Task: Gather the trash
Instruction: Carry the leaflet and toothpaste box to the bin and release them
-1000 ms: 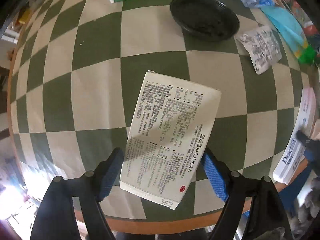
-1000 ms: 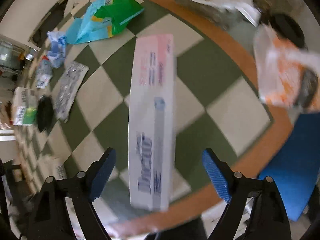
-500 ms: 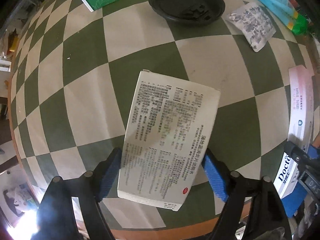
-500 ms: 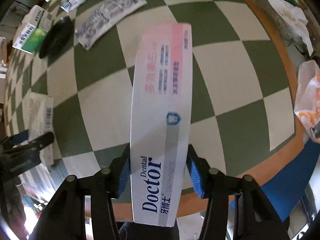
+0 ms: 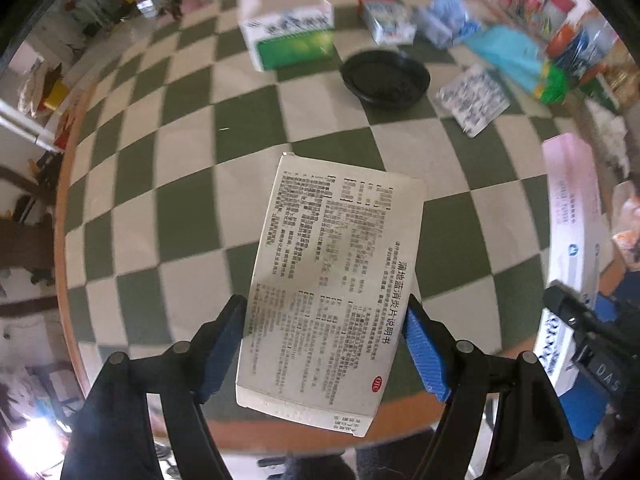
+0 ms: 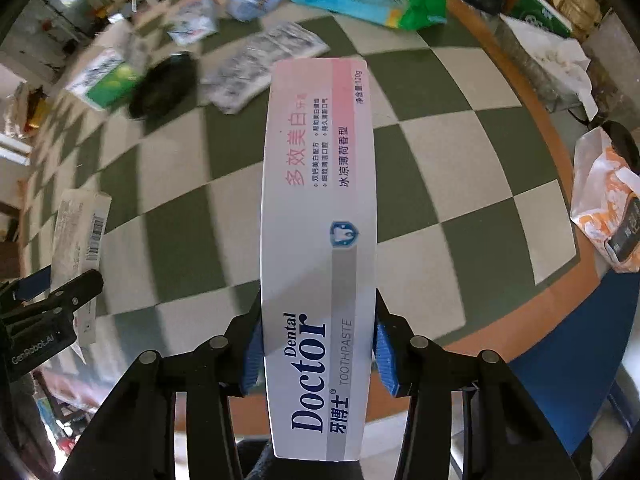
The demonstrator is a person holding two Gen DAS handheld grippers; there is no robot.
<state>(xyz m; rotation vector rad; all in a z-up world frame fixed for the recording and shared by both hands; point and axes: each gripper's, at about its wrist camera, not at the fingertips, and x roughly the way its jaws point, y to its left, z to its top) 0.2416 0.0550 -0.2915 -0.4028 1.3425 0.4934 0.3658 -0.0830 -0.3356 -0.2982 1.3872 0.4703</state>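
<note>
A white medicine box (image 5: 332, 280) covered in black print hangs above the checkered table (image 5: 180, 184). My left gripper (image 5: 326, 304) is still closing, and its blue pads press on the box's two long sides. My right gripper (image 6: 318, 300) is closing too, its pads tight on a long white and pink Dental Doctor toothpaste box (image 6: 320, 200) held above the table near its front edge. In the left wrist view the toothpaste box (image 5: 572, 220) shows at the far right. The right wrist view has the medicine box (image 6: 80, 224) at its left edge.
Farther back on the table lie a green and white carton (image 5: 288, 40), a black dish (image 5: 384, 80), a silver blister pack (image 5: 472, 100) and a blue and green bag (image 5: 516, 60). An orange and white bag (image 6: 600, 208) sits past the table's wooden rim (image 6: 556, 148).
The right jaws went from wide apart to tight on the toothpaste box. The left jaws narrowed onto the medicine box. Both boxes have come up off the table.
</note>
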